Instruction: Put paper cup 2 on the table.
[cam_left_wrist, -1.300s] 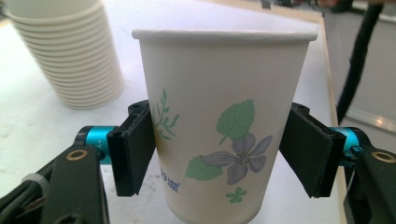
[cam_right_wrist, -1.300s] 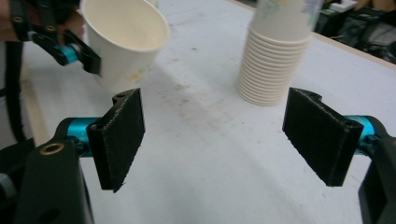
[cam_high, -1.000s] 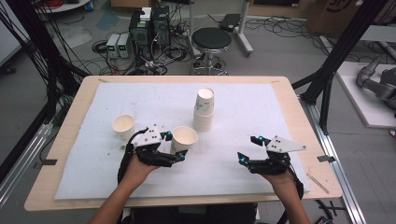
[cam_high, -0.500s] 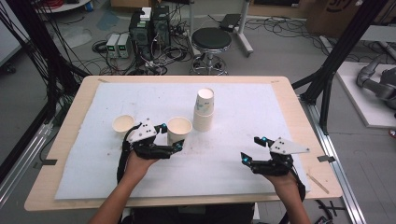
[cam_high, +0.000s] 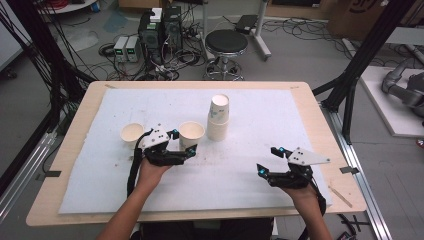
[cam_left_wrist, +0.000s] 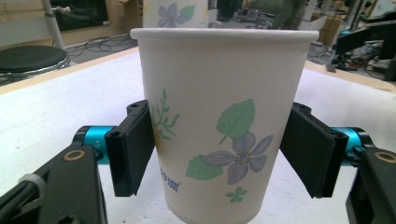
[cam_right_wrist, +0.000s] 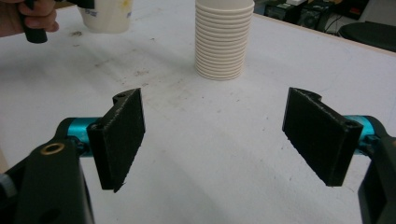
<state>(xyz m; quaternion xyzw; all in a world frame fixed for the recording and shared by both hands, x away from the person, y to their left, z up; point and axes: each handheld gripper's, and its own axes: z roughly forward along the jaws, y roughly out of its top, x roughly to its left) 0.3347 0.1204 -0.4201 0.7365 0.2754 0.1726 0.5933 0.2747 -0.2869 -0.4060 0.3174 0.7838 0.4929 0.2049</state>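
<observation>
Left gripper view, flowered cup (cam_left_wrist: 224, 135) between left tool (cam_left_wrist: 224, 163) jaws, upright

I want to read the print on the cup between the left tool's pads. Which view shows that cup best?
The left gripper view: the flowered cup stands close up, leaf and flower print plain, between the pads. The high view shows it small, from above. The right gripper view shows its lower part at the top edge.

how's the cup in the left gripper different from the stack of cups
The cup is single and sits between the left gripper pads; the stack is many nested cups, taller, standing free mid-table. The cup is nearer the person; the stack is farther back. Both are upright white paper cups.
</observation>
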